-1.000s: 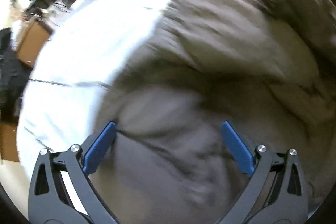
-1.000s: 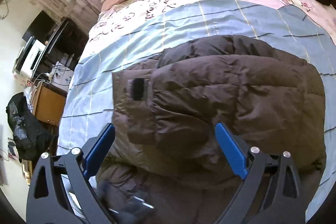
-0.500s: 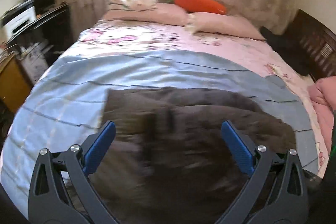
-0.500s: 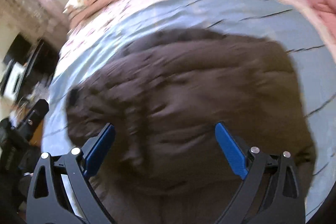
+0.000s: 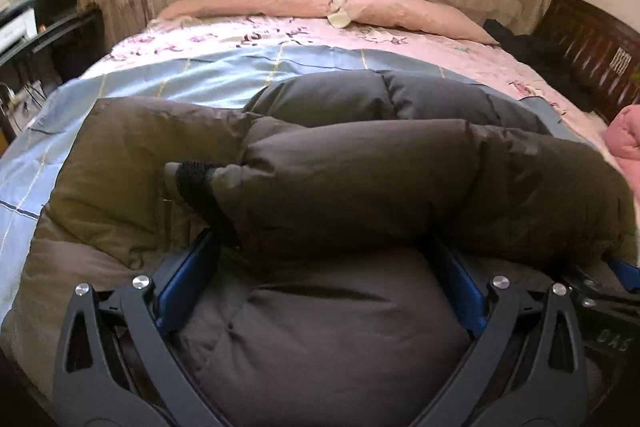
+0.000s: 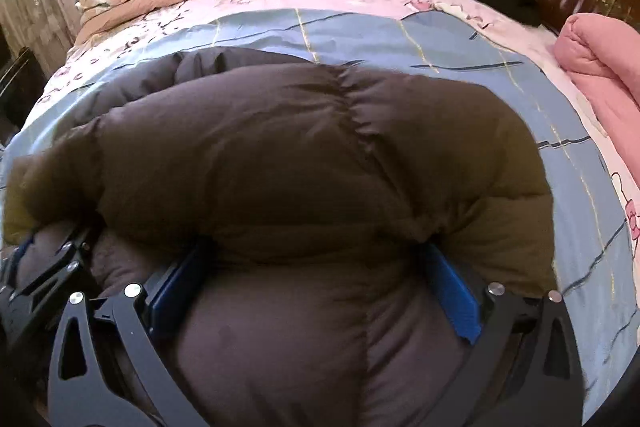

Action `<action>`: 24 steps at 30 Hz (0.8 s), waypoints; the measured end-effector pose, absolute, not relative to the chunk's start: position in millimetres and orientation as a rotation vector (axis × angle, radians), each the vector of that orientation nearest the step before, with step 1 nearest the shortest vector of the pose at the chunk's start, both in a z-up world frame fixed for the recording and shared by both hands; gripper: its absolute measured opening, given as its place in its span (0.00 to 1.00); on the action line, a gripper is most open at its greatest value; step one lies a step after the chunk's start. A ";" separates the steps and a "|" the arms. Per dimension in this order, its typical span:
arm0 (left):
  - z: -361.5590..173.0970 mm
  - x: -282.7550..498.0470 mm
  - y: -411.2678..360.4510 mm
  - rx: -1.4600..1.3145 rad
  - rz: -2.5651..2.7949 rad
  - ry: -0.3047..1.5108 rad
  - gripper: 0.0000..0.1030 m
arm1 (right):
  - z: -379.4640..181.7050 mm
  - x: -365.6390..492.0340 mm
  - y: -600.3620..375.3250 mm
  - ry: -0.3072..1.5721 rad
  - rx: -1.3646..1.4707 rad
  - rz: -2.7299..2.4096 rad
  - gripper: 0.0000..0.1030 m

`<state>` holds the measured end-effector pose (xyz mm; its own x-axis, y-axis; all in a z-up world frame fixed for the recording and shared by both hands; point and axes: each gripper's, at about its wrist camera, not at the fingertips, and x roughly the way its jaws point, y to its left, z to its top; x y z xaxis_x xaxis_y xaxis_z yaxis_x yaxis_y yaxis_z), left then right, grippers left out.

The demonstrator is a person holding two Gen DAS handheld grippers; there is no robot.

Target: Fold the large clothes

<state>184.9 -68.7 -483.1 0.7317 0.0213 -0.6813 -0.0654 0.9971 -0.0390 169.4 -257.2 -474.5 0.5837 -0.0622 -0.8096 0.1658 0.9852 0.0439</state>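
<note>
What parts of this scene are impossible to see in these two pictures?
- Left gripper fingertips: left view, buried under the brown puffer jacket.
- Right gripper fingertips: right view, likewise covered by the jacket.
- Jacket's near hem: cut off by the bottom edge in both views.
- Whether either grips fabric: unclear.

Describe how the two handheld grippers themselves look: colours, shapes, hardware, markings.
Both match. The left gripper and right gripper each have two matte black arms with triangular cut-outs and round silver screw heads at the joints, ending in flat blue finger pads. In the left wrist view, the other gripper's black body carries pale stencilled lettering, too partial to read. No cables or sleeves show.
</note>
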 end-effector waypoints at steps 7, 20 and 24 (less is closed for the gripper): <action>-498.9 187.0 -70.4 -0.076 0.051 0.706 0.98 | -492.6 168.2 -253.3 0.861 0.071 -0.175 0.99; -401.1 179.7 -44.6 -0.119 0.012 0.897 0.98 | -407.2 150.2 -280.7 0.793 0.279 -0.159 0.99; -355.1 181.1 -22.1 -0.355 -0.108 0.728 0.98 | -389.0 166.9 -280.4 0.683 0.187 -0.155 0.99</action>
<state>181.1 -22.1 -355.1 0.7438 -0.2190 -0.6316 -0.0255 0.9348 -0.3542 166.9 -280.4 -389.0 0.7651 -0.0811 -0.6388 0.2031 0.9718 0.1199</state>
